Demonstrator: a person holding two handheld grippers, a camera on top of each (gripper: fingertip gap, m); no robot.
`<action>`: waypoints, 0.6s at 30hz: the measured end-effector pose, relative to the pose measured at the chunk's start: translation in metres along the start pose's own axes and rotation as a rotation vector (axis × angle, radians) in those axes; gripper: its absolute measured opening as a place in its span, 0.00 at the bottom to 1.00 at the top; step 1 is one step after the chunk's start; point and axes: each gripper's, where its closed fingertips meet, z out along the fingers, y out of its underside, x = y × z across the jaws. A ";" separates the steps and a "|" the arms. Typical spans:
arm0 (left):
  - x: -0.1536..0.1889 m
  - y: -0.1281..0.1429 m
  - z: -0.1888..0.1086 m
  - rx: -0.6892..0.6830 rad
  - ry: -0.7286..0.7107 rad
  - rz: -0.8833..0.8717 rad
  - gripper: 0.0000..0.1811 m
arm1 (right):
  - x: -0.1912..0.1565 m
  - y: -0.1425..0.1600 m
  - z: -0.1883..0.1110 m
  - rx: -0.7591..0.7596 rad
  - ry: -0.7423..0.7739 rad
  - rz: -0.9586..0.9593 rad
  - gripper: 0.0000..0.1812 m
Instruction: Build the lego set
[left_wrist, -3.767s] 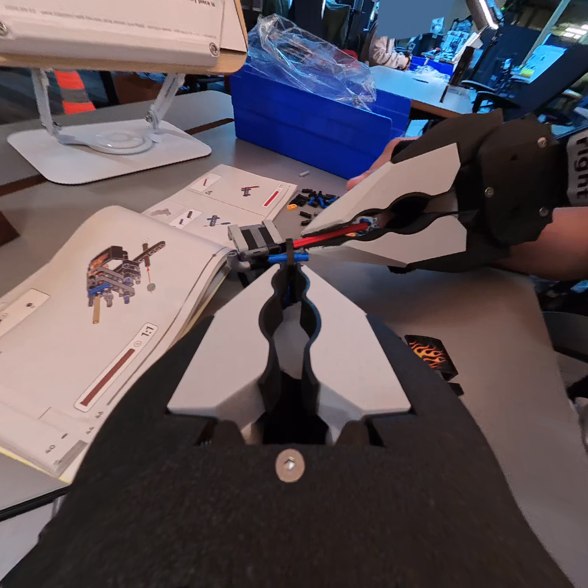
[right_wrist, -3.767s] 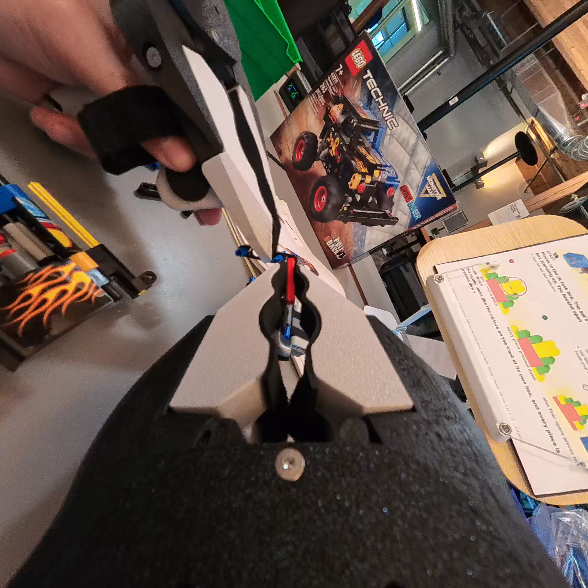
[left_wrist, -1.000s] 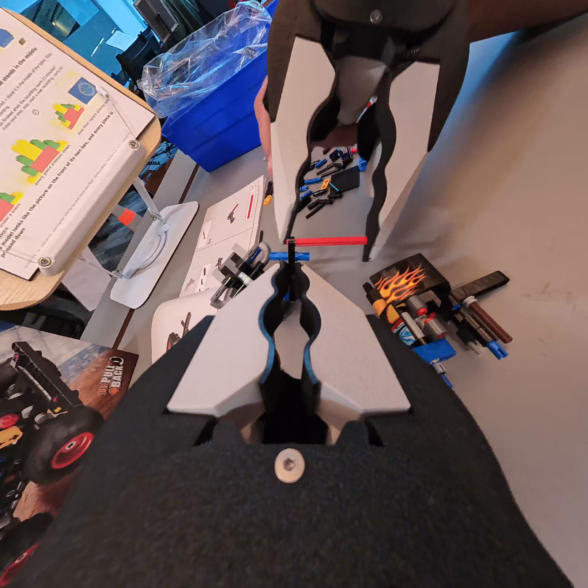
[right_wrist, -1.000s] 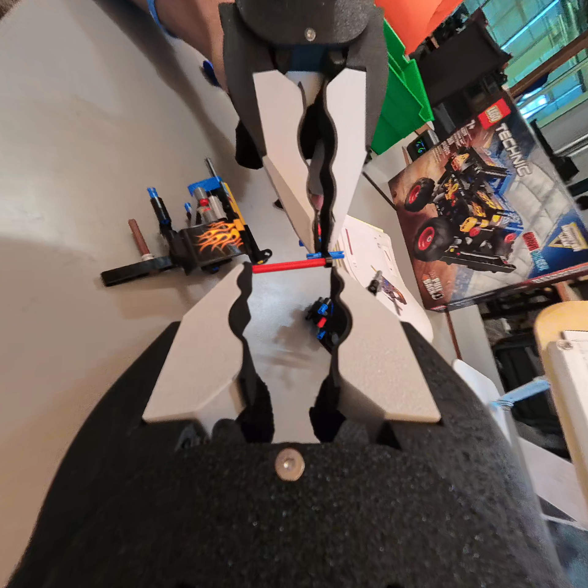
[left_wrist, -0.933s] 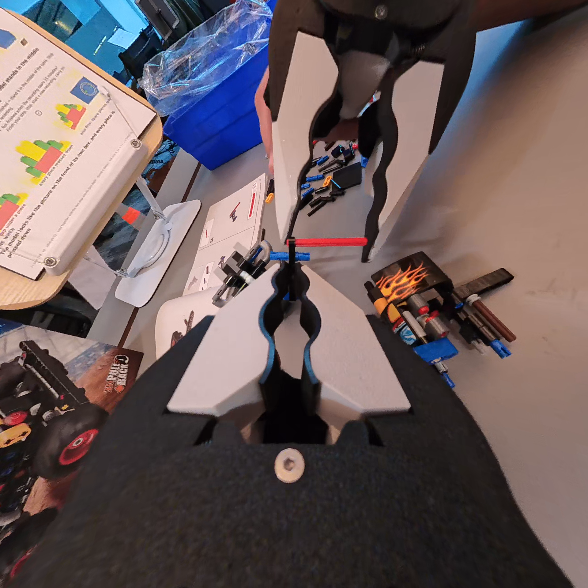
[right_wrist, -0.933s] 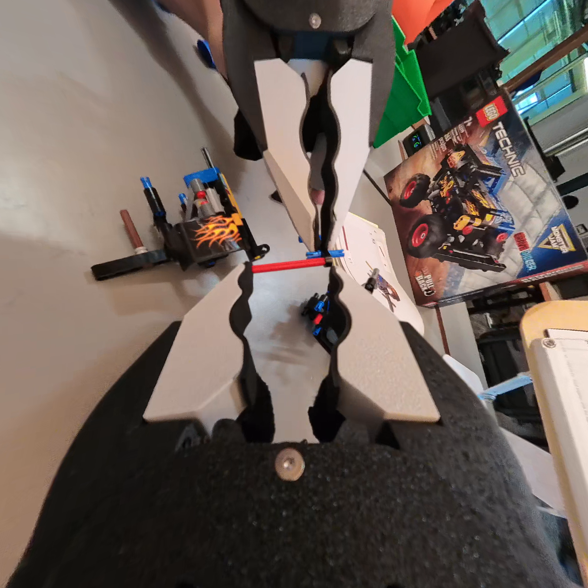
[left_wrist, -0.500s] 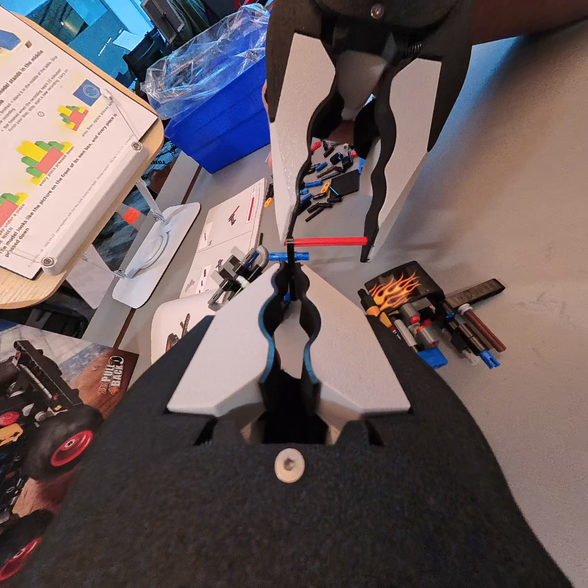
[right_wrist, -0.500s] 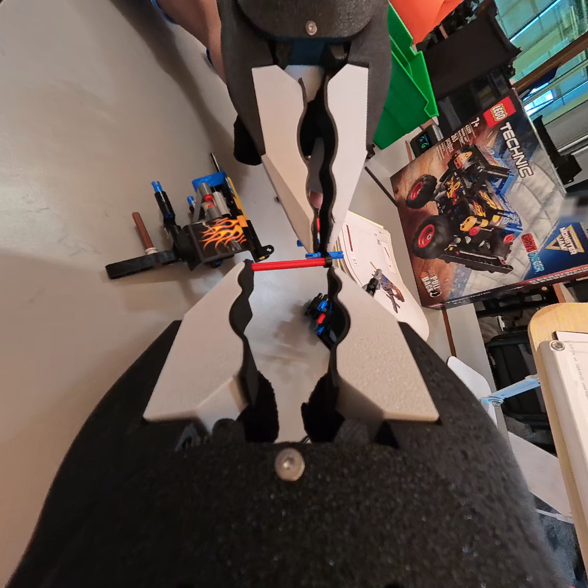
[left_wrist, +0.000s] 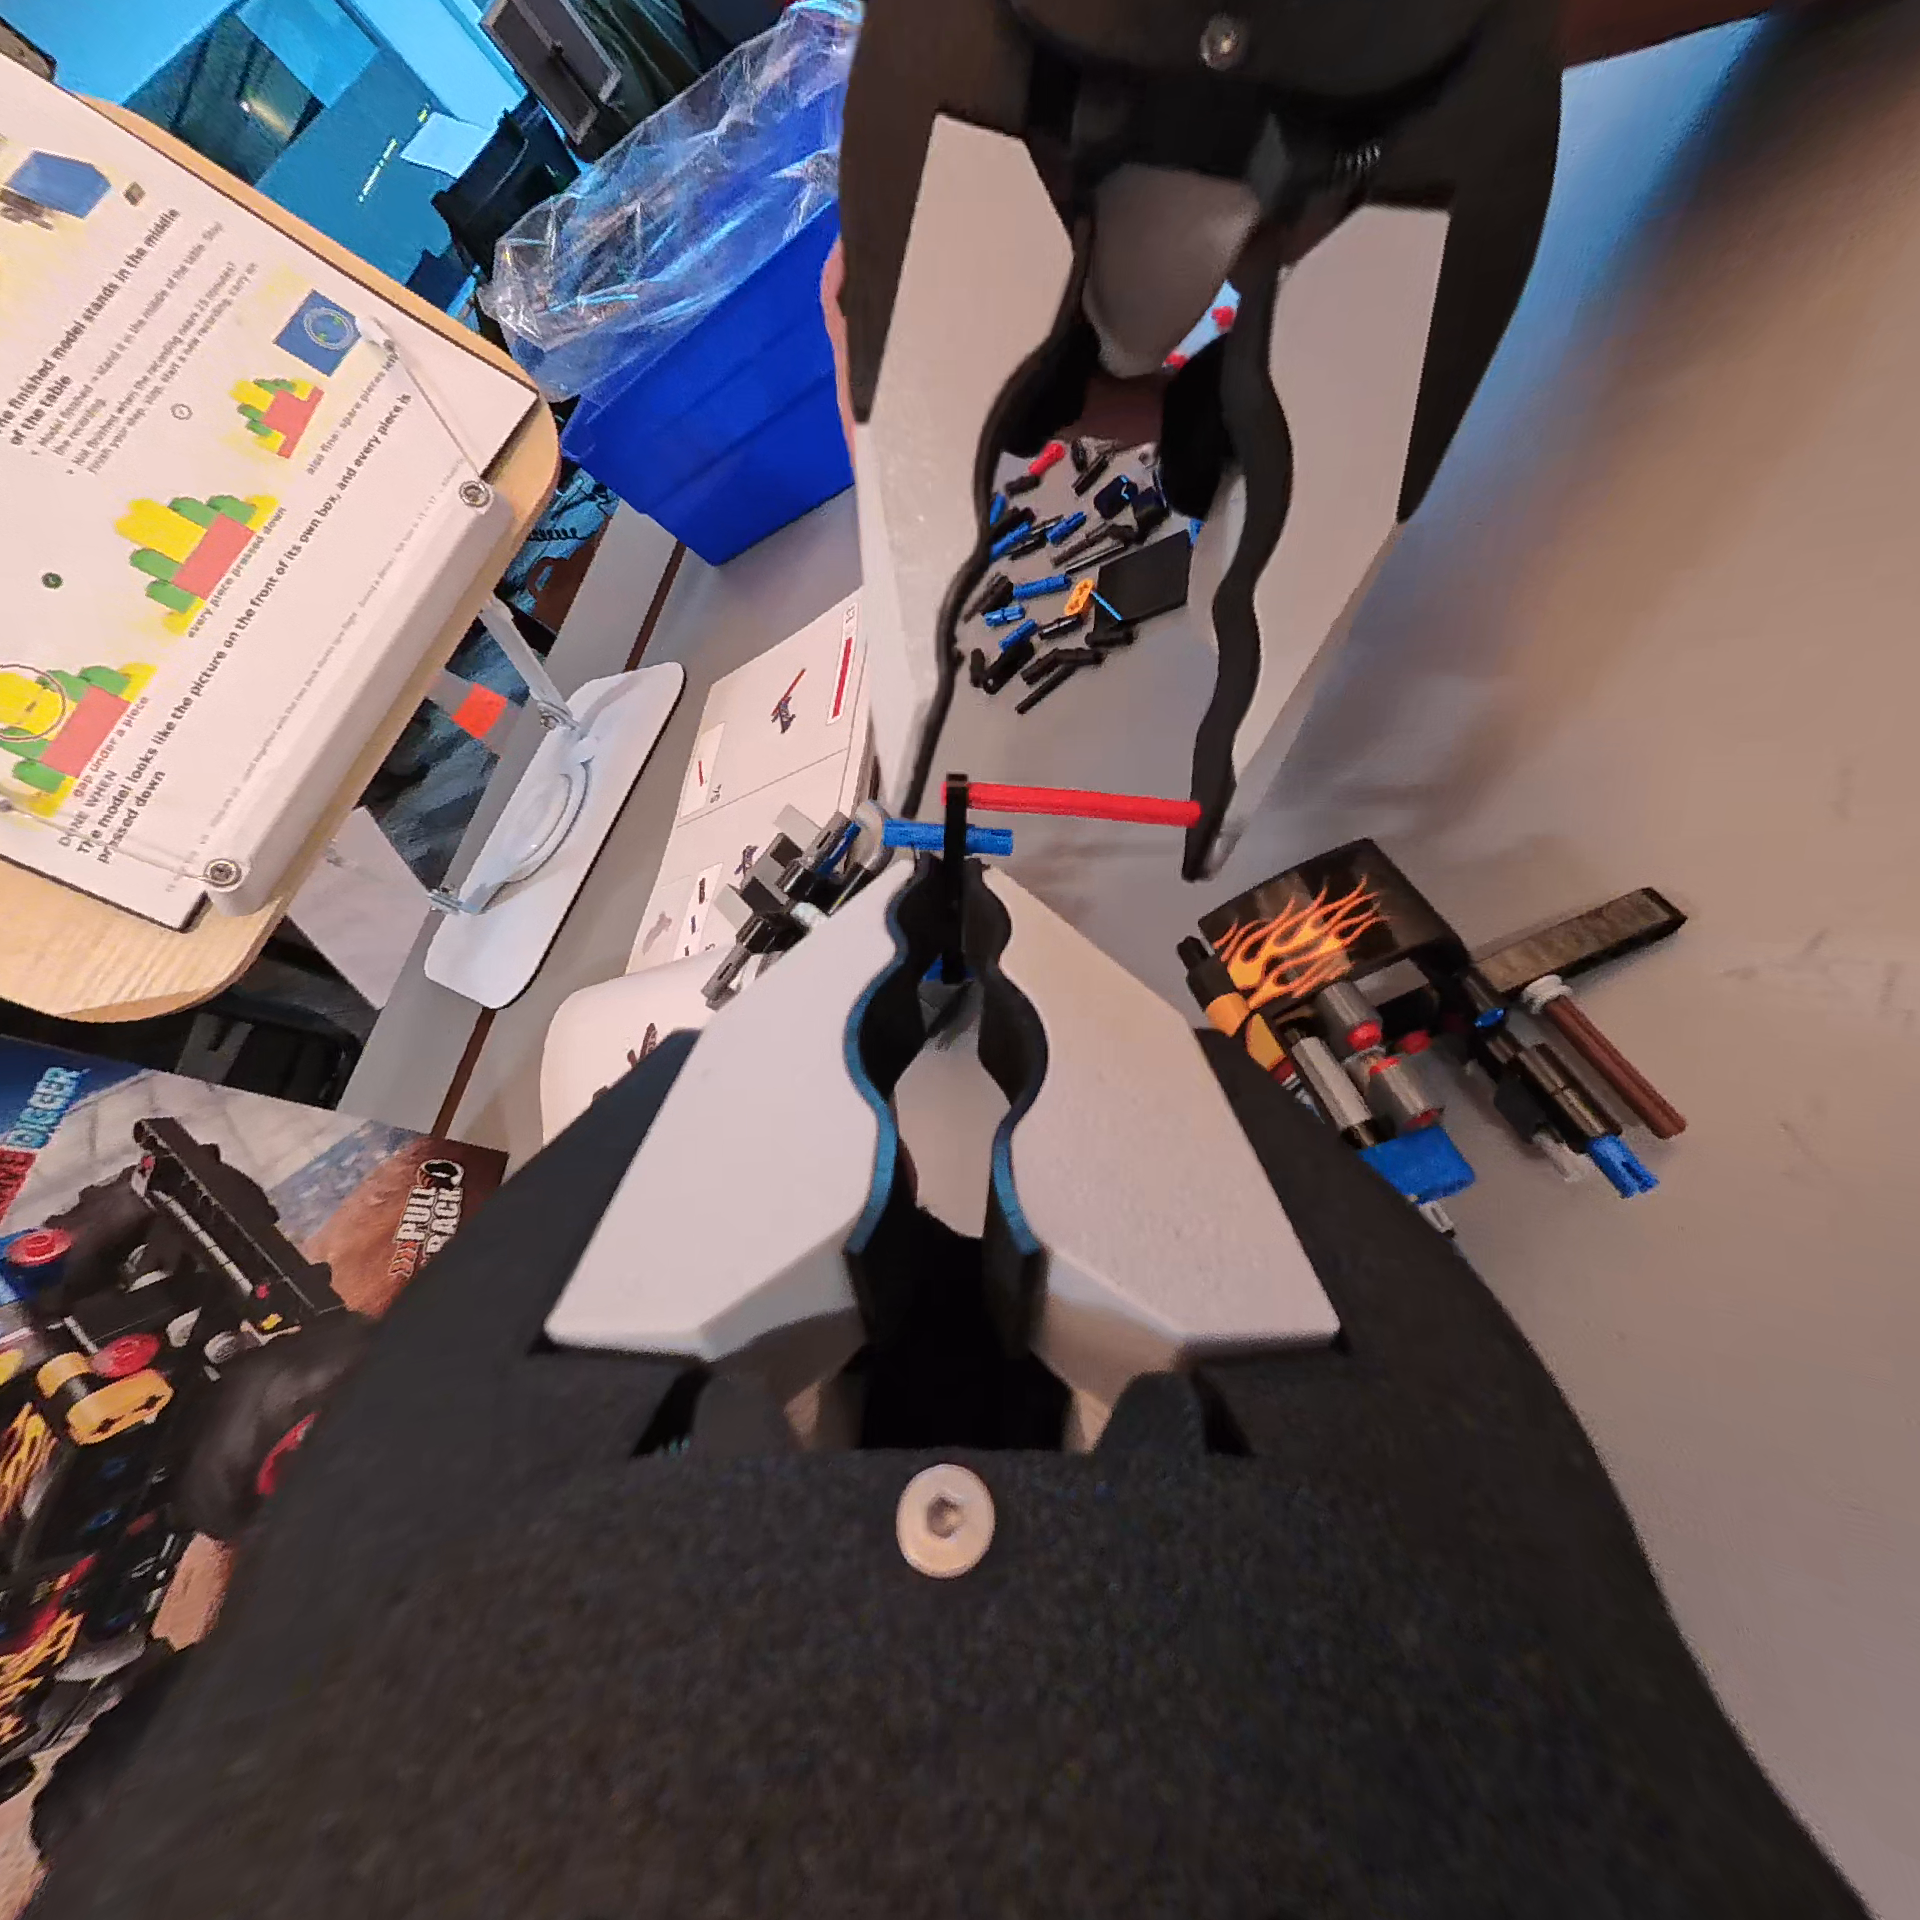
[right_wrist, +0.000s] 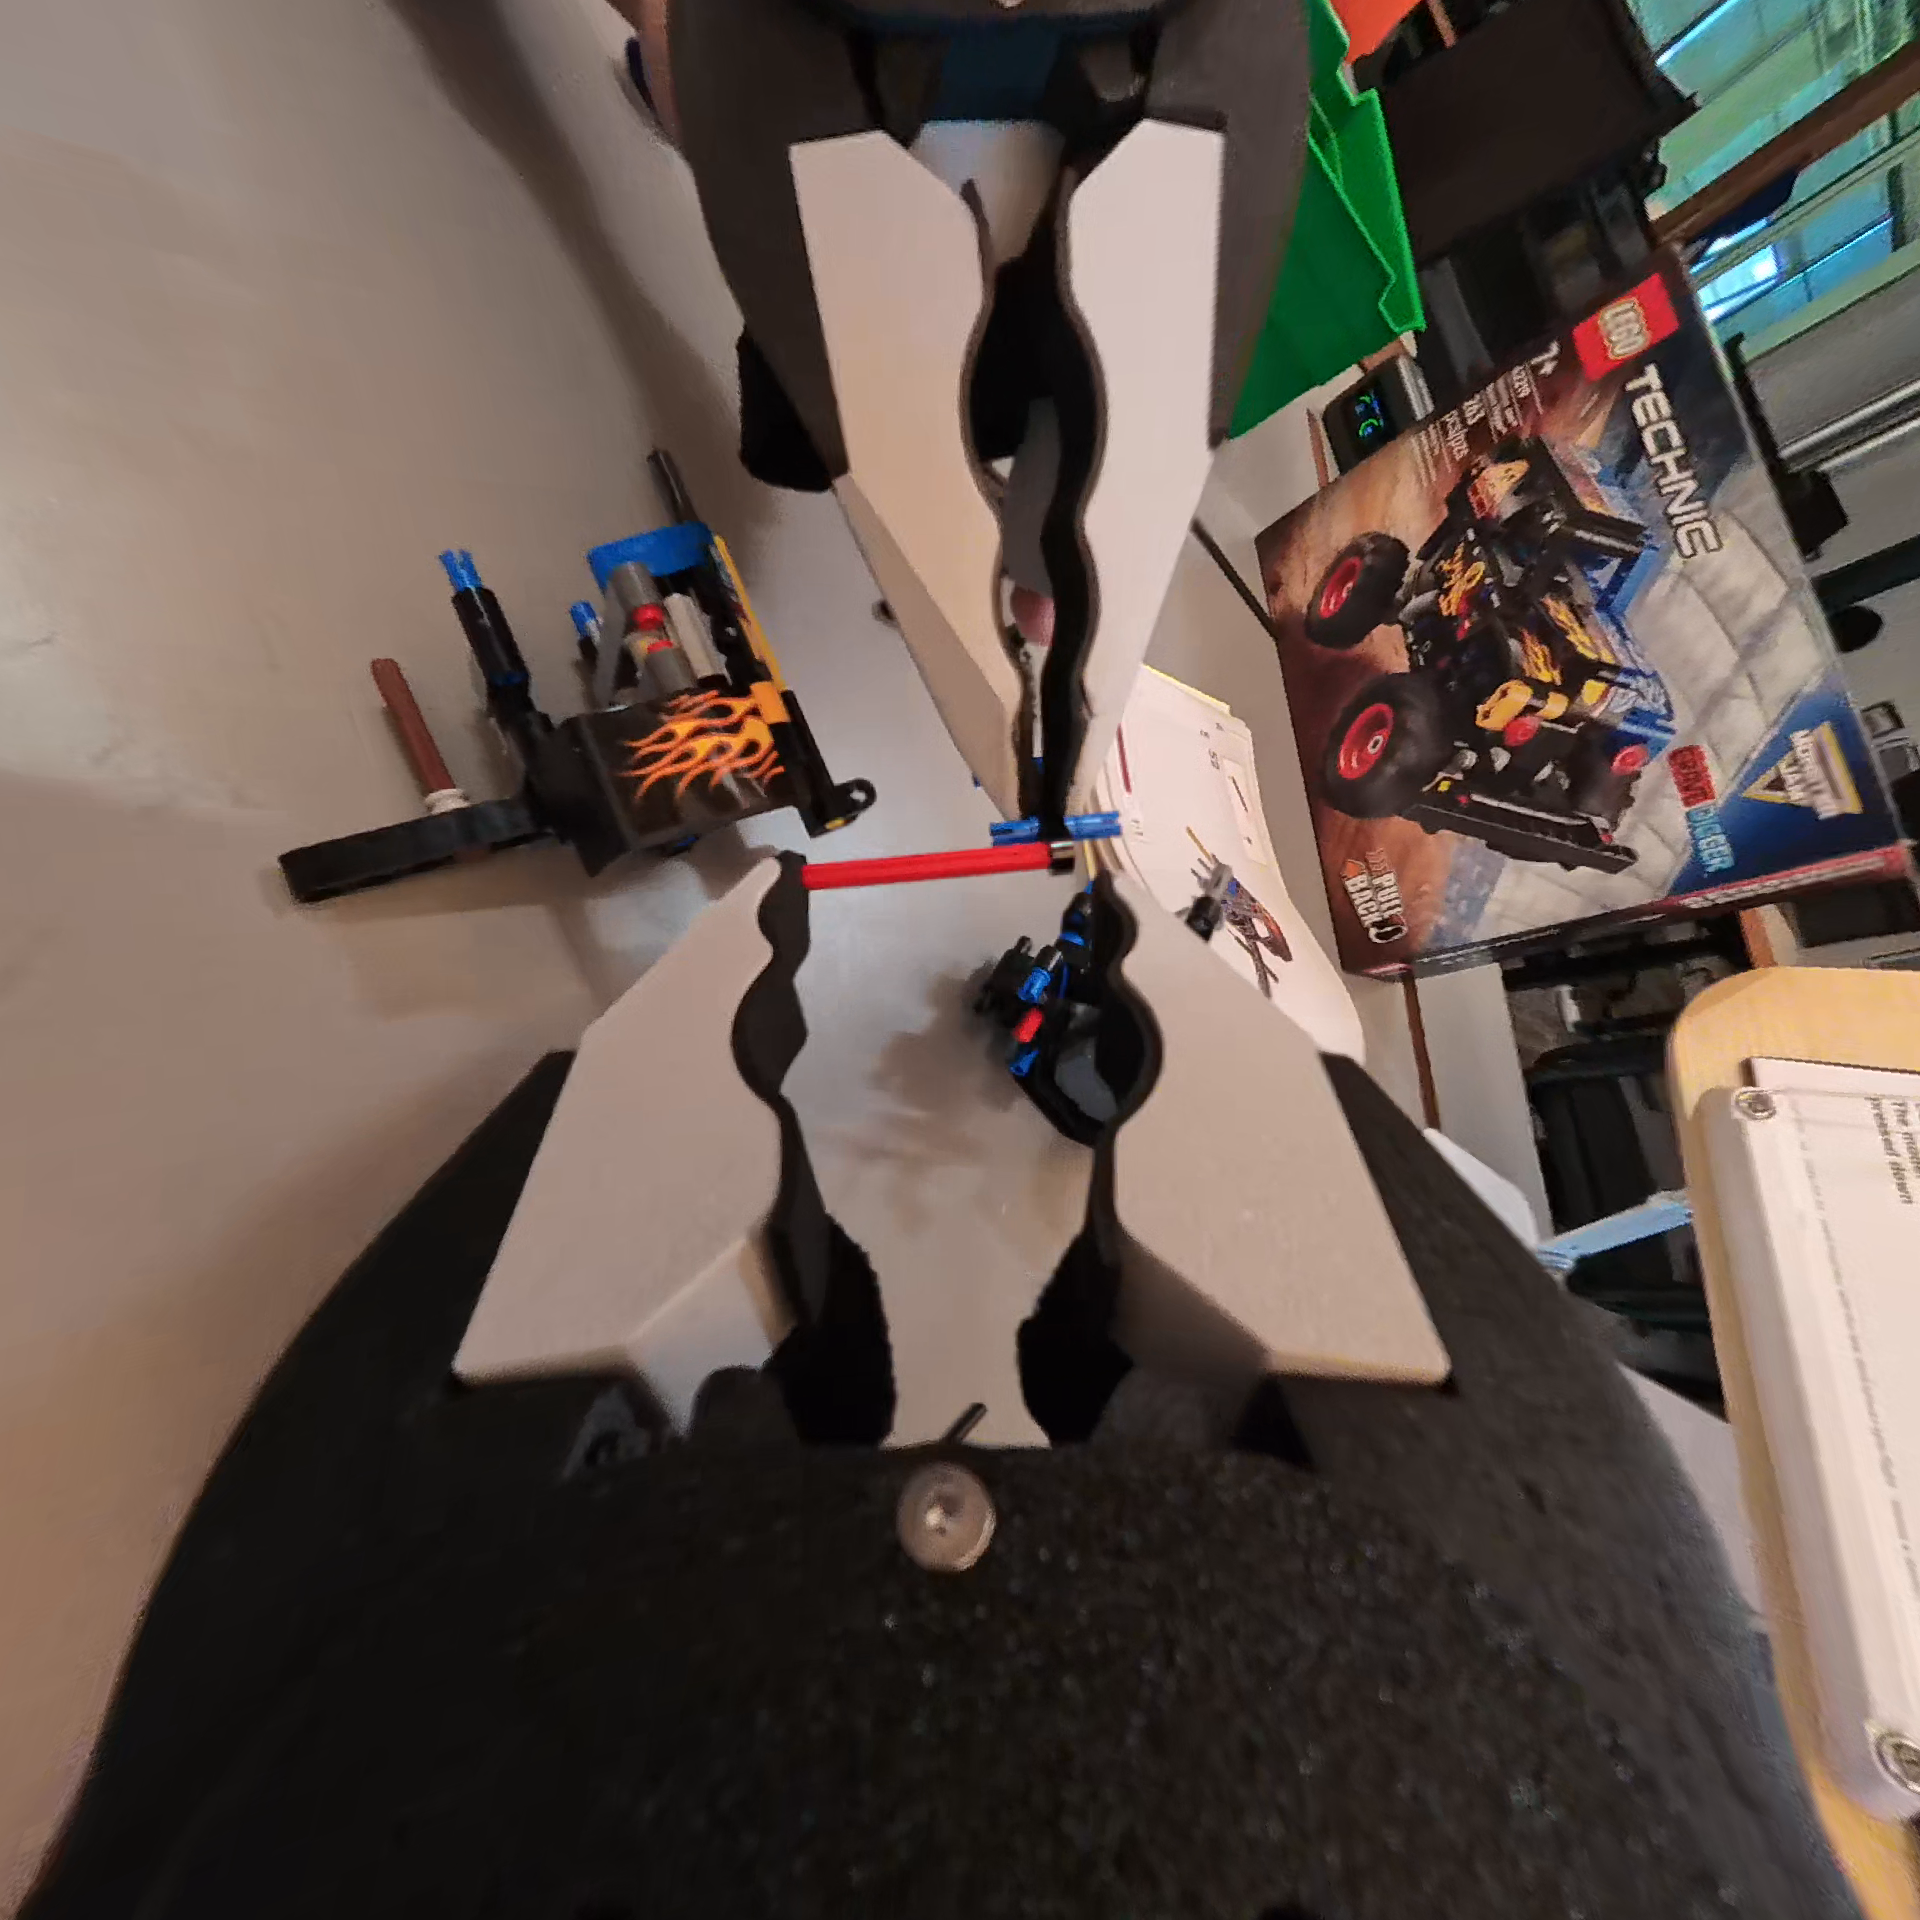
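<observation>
My left gripper (left_wrist: 951, 883) is shut on a thin black lego piece (left_wrist: 954, 831) that carries a blue pin (left_wrist: 940, 834) crosswise and a red axle (left_wrist: 1070, 802) sticking out to the right. It is held above the table. My right gripper (right_wrist: 940, 883) faces it from the other side, open. Its two fingertips straddle the red axle (right_wrist: 925, 868) lengthwise, and the axle's free end sits at the left fingertip. The left gripper (right_wrist: 1049, 810) comes down from the top in the right wrist view; the right gripper (left_wrist: 1055, 831) does so in the left wrist view.
A black sub-assembly with a flame sticker (left_wrist: 1309, 935) lies on the grey table to the right. Loose small parts (left_wrist: 1060, 592) lie beyond. A small black and grey assembly (left_wrist: 790, 883) rests by the open booklet (left_wrist: 769, 727). A blue bin (left_wrist: 717, 416), a board on a stand (left_wrist: 208, 520) and the set's box (right_wrist: 1558, 623) stand around. My left and right fingertips are right by each other.
Since 3.8 s ago my right gripper has let go of the red axle, opened and turned to face the left gripper. Over the last second both grippers have barely moved.
</observation>
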 end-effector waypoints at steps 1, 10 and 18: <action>0.001 0.000 0.000 -0.002 0.001 0.000 0.00 | -0.002 0.000 0.001 -0.008 0.001 -0.017 0.28; 0.000 -0.003 -0.001 0.004 -0.023 0.027 0.01 | -0.002 -0.003 -0.001 -0.012 -0.005 -0.017 0.28; 0.000 -0.002 -0.001 -0.001 -0.029 0.037 0.00 | -0.002 -0.003 -0.002 -0.011 -0.016 0.008 0.27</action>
